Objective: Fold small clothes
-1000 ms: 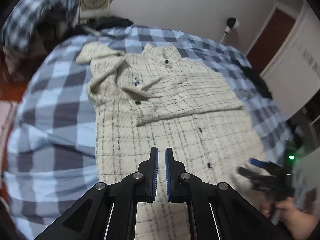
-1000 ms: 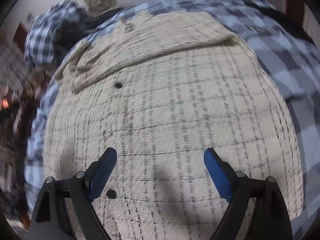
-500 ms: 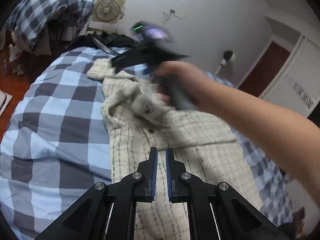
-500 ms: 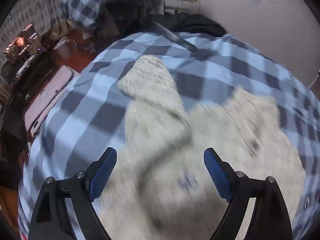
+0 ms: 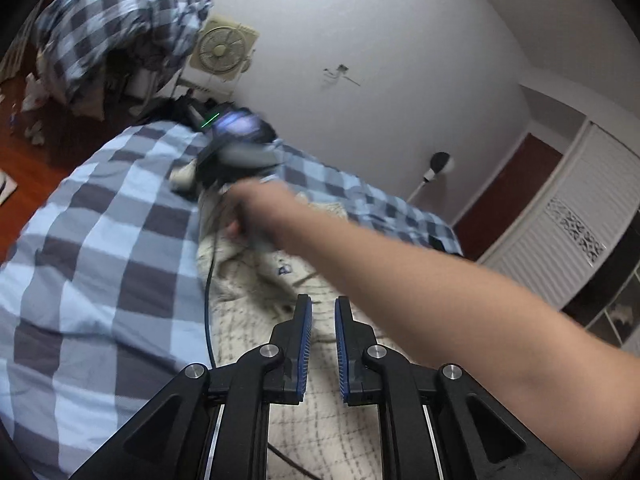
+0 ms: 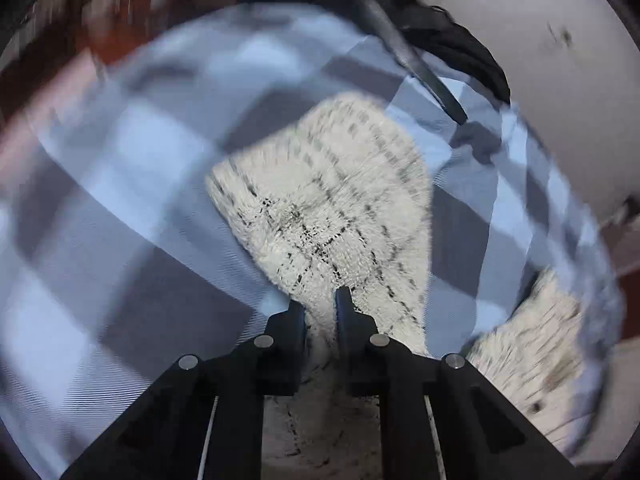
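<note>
A cream plaid shirt lies spread on a bed with a blue checked cover. My left gripper hovers over the shirt's middle, shut, with nothing between its blue pads. A person's bare arm reaches across in front of it to the shirt's far sleeve. In the right wrist view the right gripper points steeply down. Its jaws are closing, and the cream sleeve is pinched between them. The sleeve's free end fans out over the checked cover. This view is blurred by motion.
A box fan stands by the white wall behind the bed. A heap of checked bedding is piled at the far left above the wooden floor. Dark clothes lie at the bed's far edge. A thin dark cable runs along the shirt's left edge.
The right hand swept from the shirt's lower part to the far sleeve, and its jaws went from wide open to closed on the sleeve. The left gripper tilted upward and shifted slightly.
</note>
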Demonstrator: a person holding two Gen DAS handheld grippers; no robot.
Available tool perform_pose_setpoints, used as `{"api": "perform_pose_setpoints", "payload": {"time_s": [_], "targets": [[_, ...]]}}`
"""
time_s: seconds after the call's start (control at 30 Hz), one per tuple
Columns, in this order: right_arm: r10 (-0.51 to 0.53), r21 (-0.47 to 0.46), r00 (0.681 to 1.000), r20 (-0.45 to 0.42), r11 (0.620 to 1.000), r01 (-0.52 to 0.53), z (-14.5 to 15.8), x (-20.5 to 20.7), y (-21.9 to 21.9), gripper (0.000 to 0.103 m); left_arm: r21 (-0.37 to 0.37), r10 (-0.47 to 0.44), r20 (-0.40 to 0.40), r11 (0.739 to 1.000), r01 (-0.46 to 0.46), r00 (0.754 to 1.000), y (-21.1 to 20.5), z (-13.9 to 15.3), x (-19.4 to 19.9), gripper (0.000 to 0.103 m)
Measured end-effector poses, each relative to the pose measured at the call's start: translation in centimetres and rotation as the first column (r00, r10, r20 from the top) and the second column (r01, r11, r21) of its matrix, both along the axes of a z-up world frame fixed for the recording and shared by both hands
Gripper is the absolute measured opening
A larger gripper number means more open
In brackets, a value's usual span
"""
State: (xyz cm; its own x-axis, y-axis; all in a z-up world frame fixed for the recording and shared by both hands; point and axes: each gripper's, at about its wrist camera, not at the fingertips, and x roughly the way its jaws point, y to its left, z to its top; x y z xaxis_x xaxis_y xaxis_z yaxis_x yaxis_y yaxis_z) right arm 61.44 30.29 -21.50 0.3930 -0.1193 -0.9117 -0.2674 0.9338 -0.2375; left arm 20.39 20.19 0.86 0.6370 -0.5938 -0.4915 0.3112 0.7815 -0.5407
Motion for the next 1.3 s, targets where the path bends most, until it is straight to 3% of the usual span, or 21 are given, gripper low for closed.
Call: {"api": "perform_pose_setpoints", "payload": {"time_s": [0.07,0.13,0.17,0.3,0.33,0.47,0.5,0.53,0.57,0.67,0.7,0.77,0.87,0.93,0.97,1.07,1.1,1.17,1.2,1.23,1.3], "targets": [[-0.038,0.206,0.998,0.049,0.978,0.028,4.1,-1.3,-2.0,0.009,0.000,0.007,-0.012,1.000,-0.007,1.000,0.5,-0.2,-0.1,0.010],[-0.086,0.404,0.994,0.068,0.913,0.051,8.6,-3.4,-4.6,0.009,0.010,0.011,-0.015,1.000,-0.011,1.000,0.7,-0.3,-0.2,0.010],[-0.097,0.509,0.992,0.076,0.859,0.045,11.1,-5.1,-6.2,0.009,0.014,0.023,-0.017,1.000,-0.022,1.000,1.0,-0.5,-0.2,0.010],[-0.134,0.743,0.983,0.126,0.670,-0.004,18.7,-12.9,-12.4,0.009,0.006,0.020,-0.035,1.000,-0.020,0.999,1.0,-1.7,-0.1,0.010],[-0.152,0.757,0.979,0.138,0.654,-0.006,20.0,-15.0,-14.2,0.009,-0.018,-0.004,-0.012,1.000,0.004,1.000,0.8,-1.5,-0.2,0.010],[-0.296,0.739,0.943,0.153,0.668,0.090,21.8,-22.4,-23.0,0.012,0.020,-0.138,0.050,0.990,0.137,0.989,-2.6,1.2,-1.9,0.010],[-0.332,0.724,0.934,0.129,0.676,0.141,21.2,-23.3,-24.5,0.028,0.008,-0.177,0.067,0.984,0.177,0.982,-3.1,1.9,-2.4,0.010],[-0.383,0.679,0.921,0.069,0.695,0.238,19.6,-24.4,-26.4,0.063,-0.024,-0.232,0.088,0.972,0.234,0.969,-3.5,2.6,-3.0,0.010],[-0.436,0.622,0.900,-0.029,0.697,0.357,17.4,-25.8,-28.9,0.077,-0.080,-0.304,0.103,0.947,0.313,0.947,-3.6,3.4,-3.7,0.010],[-0.545,0.600,0.828,-0.136,0.619,0.506,13.6,-30.2,-34.8,0.079,-0.153,-0.365,0.139,0.910,0.384,0.920,-2.3,4.9,-5.0,0.010],[-0.580,0.567,0.800,-0.152,0.612,0.552,12.8,-32.0,-36.8,0.079,-0.198,-0.380,0.161,0.892,0.406,0.911,-1.3,5.4,-5.3,0.010],[-0.615,0.516,0.779,-0.125,0.630,0.580,12.4,-34.7,-39.3,0.079,-0.215,-0.351,0.134,0.903,0.373,0.927,-0.1,5.6,-5.1,0.010],[-0.621,0.449,0.781,-0.076,0.678,0.582,13.6,-35.5,-41.1,0.079,-0.008,-0.242,0.010,0.970,0.242,0.970,-0.5,4.8,-4.3,0.010],[-0.593,0.461,0.802,-0.070,0.694,0.553,14.4,-35.3,-41.3,0.079,0.174,-0.173,-0.041,0.969,0.177,0.984,-2.0,3.6,-4.0,0.010],[-0.584,0.472,0.809,-0.065,0.697,0.541,14.3,-34.4,-41.6,0.079,0.214,-0.157,-0.031,0.964,0.160,0.987,-2.5,3.1,-4.3,0.010],[-0.538,0.504,0.842,-0.040,0.717,0.482,13.9,-30.3,-39.7,0.079,0.211,-0.133,-0.047,0.967,0.140,0.990,-3.3,2.1,-3.9,0.011],[-0.518,0.508,0.854,-0.042,0.725,0.465,12.9,-29.6,-39.1,0.079,0.234,-0.120,-0.052,0.964,0.129,0.991,-3.6,1.7,-3.7,0.016],[-0.480,0.523,0.875,-0.063,0.731,0.439,11.7,-26.9,-37.9,0.079,0.274,-0.096,-0.063,0.956,0.110,0.993,-3.7,1.3,-3.7,0.047],[-0.456,0.535,0.886,-0.086,0.729,0.427,11.0,-25.1,-37.0,0.079,0.274,-0.094,-0.068,0.955,0.109,0.993,-3.6,0.8,-3.5,0.097],[-0.435,0.547,0.894,-0.107,0.725,0.418,10.5,-23.7,-36.0,0.079,0.260,-0.108,-0.061,0.958,0.120,0.992,-3.3,0.5,-3.4,0.103],[-0.386,0.556,0.917,-0.102,0.742,0.375,10.2,-22.2,-33.3,0.079,0.235,-0.087,-0.064,0.967,0.100,0.994,-2.7,-0.1,-3.0,0.103]]}}
